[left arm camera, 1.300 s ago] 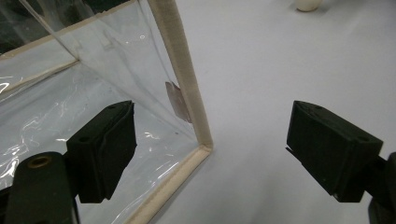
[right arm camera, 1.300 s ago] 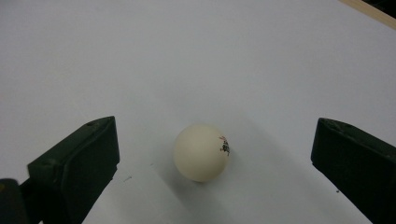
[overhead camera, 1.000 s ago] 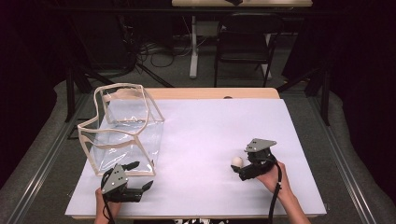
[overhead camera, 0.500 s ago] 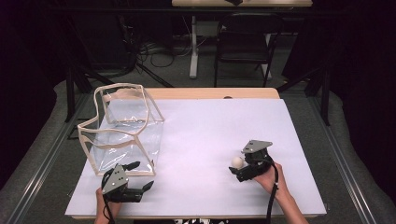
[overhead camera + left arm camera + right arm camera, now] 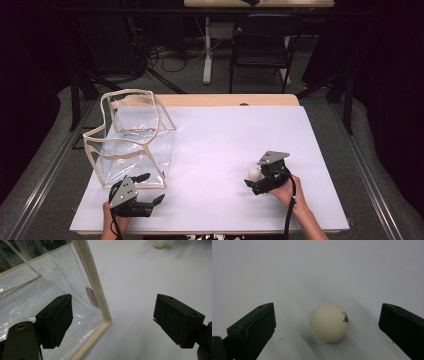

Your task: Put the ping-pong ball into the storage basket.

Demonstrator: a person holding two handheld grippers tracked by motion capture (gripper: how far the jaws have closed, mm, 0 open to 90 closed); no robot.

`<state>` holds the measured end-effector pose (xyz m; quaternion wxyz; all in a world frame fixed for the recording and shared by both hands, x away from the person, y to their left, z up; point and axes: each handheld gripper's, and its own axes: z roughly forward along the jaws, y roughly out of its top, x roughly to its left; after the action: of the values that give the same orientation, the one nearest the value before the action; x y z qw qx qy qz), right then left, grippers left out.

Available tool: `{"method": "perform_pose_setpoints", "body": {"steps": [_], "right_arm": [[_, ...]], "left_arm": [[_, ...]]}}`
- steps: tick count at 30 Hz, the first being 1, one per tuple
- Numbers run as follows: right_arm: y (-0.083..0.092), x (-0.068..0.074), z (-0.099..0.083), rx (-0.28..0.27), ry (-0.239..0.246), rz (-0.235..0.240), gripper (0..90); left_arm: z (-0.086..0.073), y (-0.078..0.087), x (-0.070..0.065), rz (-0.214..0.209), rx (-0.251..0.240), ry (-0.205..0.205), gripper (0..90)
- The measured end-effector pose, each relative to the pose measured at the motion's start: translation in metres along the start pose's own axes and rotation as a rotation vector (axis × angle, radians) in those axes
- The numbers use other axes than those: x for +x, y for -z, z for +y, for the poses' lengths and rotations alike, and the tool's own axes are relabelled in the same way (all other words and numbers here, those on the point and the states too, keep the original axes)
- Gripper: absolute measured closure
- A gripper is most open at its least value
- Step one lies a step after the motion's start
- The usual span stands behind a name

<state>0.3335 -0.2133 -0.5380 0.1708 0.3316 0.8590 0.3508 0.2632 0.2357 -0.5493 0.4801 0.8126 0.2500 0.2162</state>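
A white ping-pong ball [image 5: 254, 173] [image 5: 329, 322] with small print rests on the white table cover [image 5: 225, 145]. My right gripper [image 5: 251, 180] [image 5: 327, 326] is open, its jaws standing either side of the ball without touching it. A clear plastic bag [image 5: 131, 140] with cream trim stands at the left of the table. My left gripper [image 5: 151, 189] [image 5: 112, 325] is open just in front of the bag's near corner; the cream corner seam [image 5: 96, 293] runs between its jaws. The ball [image 5: 161, 243] shows far off in the left gripper view.
The wooden table edge [image 5: 225, 100] runs along the far side. Beyond it stand a dark chair [image 5: 262, 45], cables and stands on the floor. Metal rails [image 5: 370, 170] flank the table at both sides.
My right gripper has slid slightly toward the near edge and left, bringing its jaws around the ball. The left gripper and the bag have stayed put.
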Motion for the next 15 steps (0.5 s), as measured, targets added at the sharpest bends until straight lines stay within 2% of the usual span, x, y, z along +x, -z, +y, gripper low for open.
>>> {"method": "perform_pose_setpoints", "body": {"steps": [6,10,15], "right_arm": [[-0.0012,0.0,-0.0016,0.006,-0.003,0.0,9.2],[-0.0039,0.0016,-0.0041,0.026,0.0,-0.02,21.4],[-0.005,0.0023,-0.0061,0.036,-0.001,-0.037,30.4]], "left_arm": [[0.0,0.0002,-0.0003,0.0,-0.001,0.0,16.1],[0.0,0.0003,-0.0003,-0.001,-0.001,-0.001,16.1],[0.0,0.0003,-0.0002,-0.002,0.0,-0.001,16.1]]}}
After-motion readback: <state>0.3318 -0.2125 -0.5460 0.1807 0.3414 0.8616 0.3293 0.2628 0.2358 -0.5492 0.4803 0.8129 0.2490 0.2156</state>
